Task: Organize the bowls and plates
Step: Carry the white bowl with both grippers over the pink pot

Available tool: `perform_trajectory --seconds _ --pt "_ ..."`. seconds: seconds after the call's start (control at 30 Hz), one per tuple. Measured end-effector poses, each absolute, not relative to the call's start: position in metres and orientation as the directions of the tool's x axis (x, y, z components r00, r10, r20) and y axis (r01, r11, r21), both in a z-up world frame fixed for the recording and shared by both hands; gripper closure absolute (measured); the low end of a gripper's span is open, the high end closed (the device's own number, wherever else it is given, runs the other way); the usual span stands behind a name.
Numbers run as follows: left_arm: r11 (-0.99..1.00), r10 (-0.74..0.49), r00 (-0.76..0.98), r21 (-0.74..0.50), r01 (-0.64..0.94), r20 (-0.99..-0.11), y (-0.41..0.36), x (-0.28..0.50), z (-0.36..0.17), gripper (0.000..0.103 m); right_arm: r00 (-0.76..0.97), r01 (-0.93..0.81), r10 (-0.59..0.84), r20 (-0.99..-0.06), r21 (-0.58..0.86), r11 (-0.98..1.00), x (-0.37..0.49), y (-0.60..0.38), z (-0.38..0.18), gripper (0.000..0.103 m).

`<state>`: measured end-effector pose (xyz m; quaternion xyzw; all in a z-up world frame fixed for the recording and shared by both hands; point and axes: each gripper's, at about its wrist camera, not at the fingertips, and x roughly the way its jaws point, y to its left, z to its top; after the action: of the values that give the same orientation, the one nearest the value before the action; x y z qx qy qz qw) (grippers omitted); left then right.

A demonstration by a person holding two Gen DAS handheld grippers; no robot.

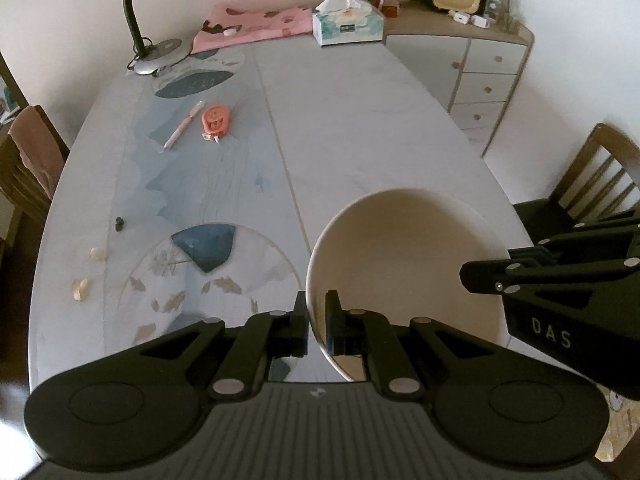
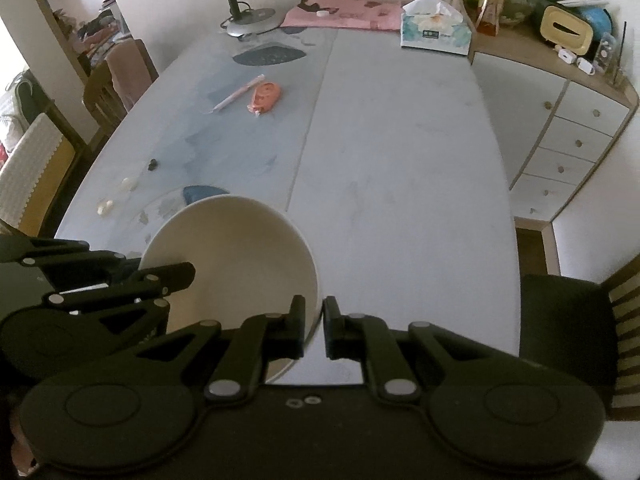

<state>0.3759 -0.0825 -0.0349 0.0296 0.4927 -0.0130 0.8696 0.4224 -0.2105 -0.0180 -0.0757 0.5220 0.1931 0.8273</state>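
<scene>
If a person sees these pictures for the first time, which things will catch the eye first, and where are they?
First comes the large white bowl in the foreground, above the near end of the table. The left gripper pinches its rim on one side and the right gripper on the opposite side. Next is the orange tape dispenser beside a pink pen mid-table on the left, and a tissue box at the far edge.

The letters "DAS" stand in pale print on the right gripper body; nothing else is legible.
</scene>
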Motion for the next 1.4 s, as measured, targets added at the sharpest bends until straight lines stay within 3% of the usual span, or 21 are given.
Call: perform_trajectory --seconds 0.37,0.77,1.4 --pt "0.991 -0.024 0.517 0.049 0.128 -0.856 -0.084 0.3 -0.017 0.095 0.387 -0.391 0.25 -0.887 0.088 0.916 0.352 -0.213 0.005 0.093" --pt "0.976 -0.056 0.441 0.043 0.211 -0.896 -0.095 0.223 -0.051 0.095 0.33 -0.383 0.22 -0.918 0.083 0.92 0.273 -0.218 -0.02 0.093" --pt "0.961 -0.039 0.341 0.058 0.27 -0.939 -0.11 0.204 -0.103 0.095 0.253 -0.304 0.16 -0.954 0.078 0.949 0.228 -0.229 -0.074 0.093"
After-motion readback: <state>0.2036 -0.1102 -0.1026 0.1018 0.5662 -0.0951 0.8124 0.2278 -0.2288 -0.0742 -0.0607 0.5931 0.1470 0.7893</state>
